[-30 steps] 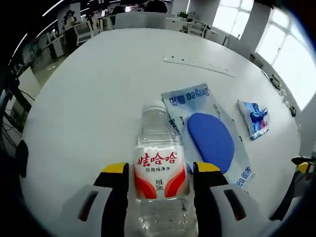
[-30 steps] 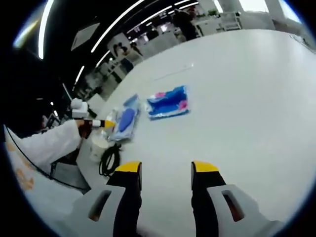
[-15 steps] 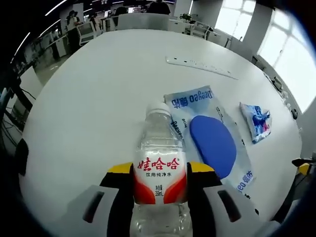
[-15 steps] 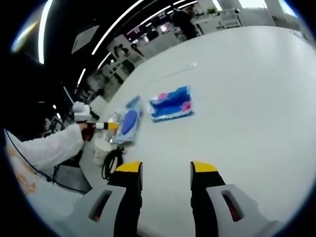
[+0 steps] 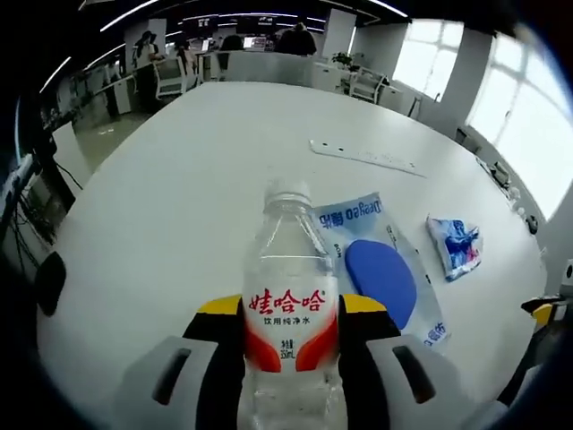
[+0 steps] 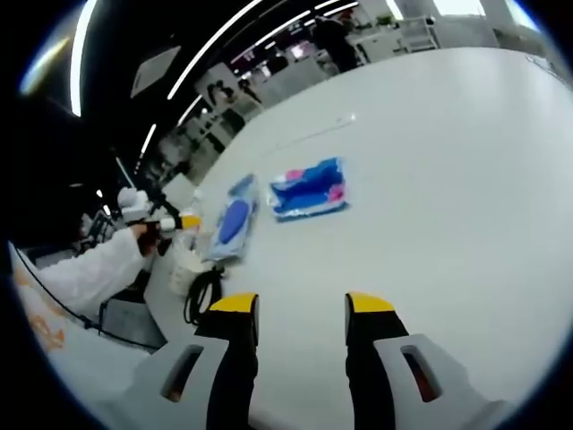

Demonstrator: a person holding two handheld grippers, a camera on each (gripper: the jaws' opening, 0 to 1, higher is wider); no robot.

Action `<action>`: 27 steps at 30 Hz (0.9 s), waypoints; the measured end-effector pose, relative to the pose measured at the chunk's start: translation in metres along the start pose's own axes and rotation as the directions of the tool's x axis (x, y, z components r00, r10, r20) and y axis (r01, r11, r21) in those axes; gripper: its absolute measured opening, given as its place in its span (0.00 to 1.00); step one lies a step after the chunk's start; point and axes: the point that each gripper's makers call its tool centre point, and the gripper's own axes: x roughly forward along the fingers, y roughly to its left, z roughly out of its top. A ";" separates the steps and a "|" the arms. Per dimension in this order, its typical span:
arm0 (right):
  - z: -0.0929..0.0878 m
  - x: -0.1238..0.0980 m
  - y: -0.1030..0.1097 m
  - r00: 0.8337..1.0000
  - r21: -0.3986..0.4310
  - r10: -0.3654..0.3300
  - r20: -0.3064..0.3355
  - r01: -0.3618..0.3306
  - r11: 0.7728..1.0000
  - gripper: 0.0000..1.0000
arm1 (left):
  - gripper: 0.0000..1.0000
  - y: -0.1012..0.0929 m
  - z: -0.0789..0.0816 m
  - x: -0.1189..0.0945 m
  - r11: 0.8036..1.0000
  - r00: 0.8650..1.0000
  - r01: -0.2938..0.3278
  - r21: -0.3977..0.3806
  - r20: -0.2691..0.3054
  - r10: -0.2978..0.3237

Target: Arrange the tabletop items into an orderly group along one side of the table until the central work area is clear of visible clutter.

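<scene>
While both grippers work over the same surface, the parts read as follows, largest first:

- White table: broad, rounded and bare across most of its middle; a long pale strip lies toward its far side.
- Blue-printed flat pouch: lies flat just beside the bottle, with a dark blue oval on it. It looks soft and limp, best taken by an edge.
- Water bottle: upright, clear, white-capped, red-and-white label. Probably light and slightly springy under pressure, and smooth; the labelled waist seems the surest hold.
- Left gripper: jaws pressed against the bottle's label from both sides.
- Right gripper: jaws spread with nothing between them, above bare table, well apart from the other items.
- Small blue patterned packet: lies apart from the pouch, soft and crinkly by its look.
</scene>
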 end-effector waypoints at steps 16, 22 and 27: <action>-0.003 0.004 0.002 1.000 -0.007 0.006 -0.011 -0.006 1.000 0.37 | 0.39 0.032 0.058 -0.007 1.000 0.992 -0.025 0.006 0.122 0.024; -0.005 0.005 0.003 1.000 -0.011 0.005 -0.022 -0.005 1.000 0.37 | 0.38 0.048 0.075 -0.004 0.999 0.987 -0.048 0.000 0.154 0.048; -0.008 0.008 0.004 0.999 -0.015 0.003 -0.040 -0.003 1.000 0.37 | 0.38 0.056 0.081 -0.001 0.996 0.986 -0.069 0.047 0.154 0.061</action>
